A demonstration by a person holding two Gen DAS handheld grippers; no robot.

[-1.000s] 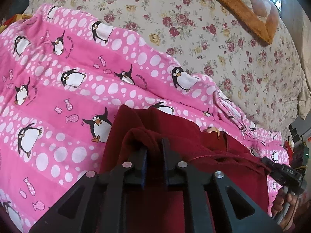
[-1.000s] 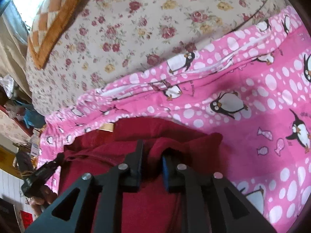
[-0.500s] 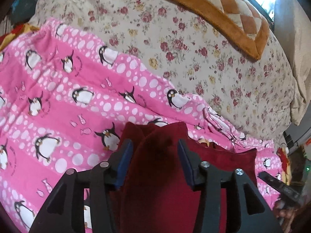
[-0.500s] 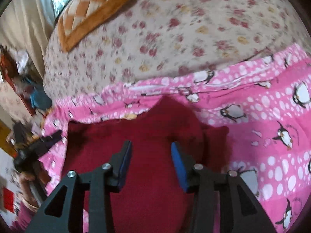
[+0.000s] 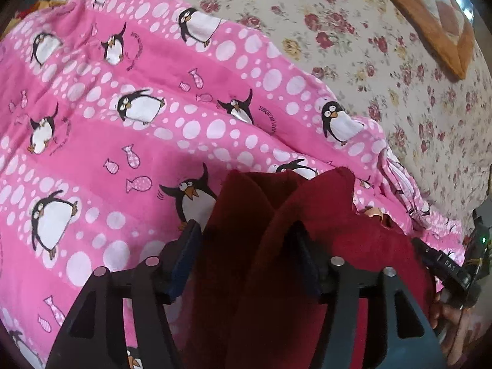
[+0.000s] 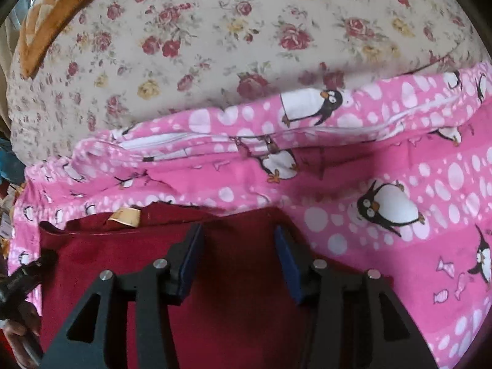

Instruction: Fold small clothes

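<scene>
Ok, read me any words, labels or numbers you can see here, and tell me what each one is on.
"DAS": white letters on the black body of the other hand-held gripper, at the right edge of the left wrist view; any further letters are unclear.
Curved print beside the penguins on the pink blanket: too small and blurred to read.
Tan tag on the dark red garment: no readable text.

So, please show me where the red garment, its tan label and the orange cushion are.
red garment (image 6: 240, 323), right wrist view, flat middle.
tan label (image 6: 126, 216), right wrist view, its centre.
orange cushion (image 5: 430, 24), left wrist view, orange border.

The dark red garment (image 5: 307, 215) runs off both views' bottom edges, its lower part unseen.
</scene>
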